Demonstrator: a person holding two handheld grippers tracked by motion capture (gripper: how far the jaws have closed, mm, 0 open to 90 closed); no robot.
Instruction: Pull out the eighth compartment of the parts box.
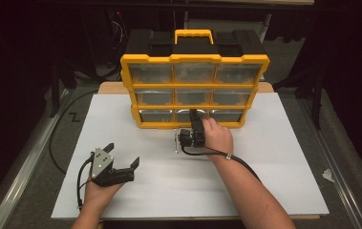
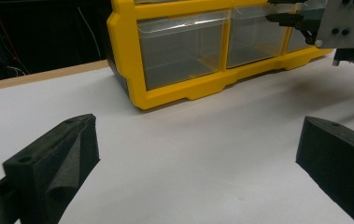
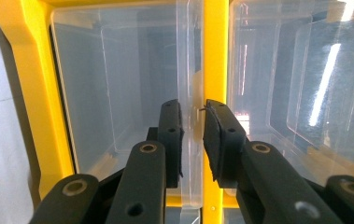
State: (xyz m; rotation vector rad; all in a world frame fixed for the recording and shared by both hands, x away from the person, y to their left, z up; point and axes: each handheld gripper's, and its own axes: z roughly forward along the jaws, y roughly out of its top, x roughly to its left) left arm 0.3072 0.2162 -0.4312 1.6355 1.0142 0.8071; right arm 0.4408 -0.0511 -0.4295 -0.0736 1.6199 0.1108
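Pinching the clear drawer's front lip (image 3: 191, 112) with your right gripper (image 3: 192, 109), fingers clamped on it, bottom middle of the yellow organizer (image 1: 195, 59). Left gripper (image 1: 122, 155) fingers spread wide, empty, over the worktop (image 1: 274, 162).

1. A white tabletop (image 1: 274, 181) covers most of the work area (matte, with plain bare stretches).
2. A wooden board (image 1: 106, 88) peeks out beyond the tabletop's far edge, at both far corners.
3. A small Z-shaped mark (image 1: 75, 117) sits on the grey floor just off the far left corner.
4. A crumpled white scrap (image 1: 328, 174), possibly paper or tape, lies on the floor beyond the right edge.
5. A metal rail (image 1: 21, 176) runs along the floor beside the left edge, and another (image 1: 348, 198) beside the right.
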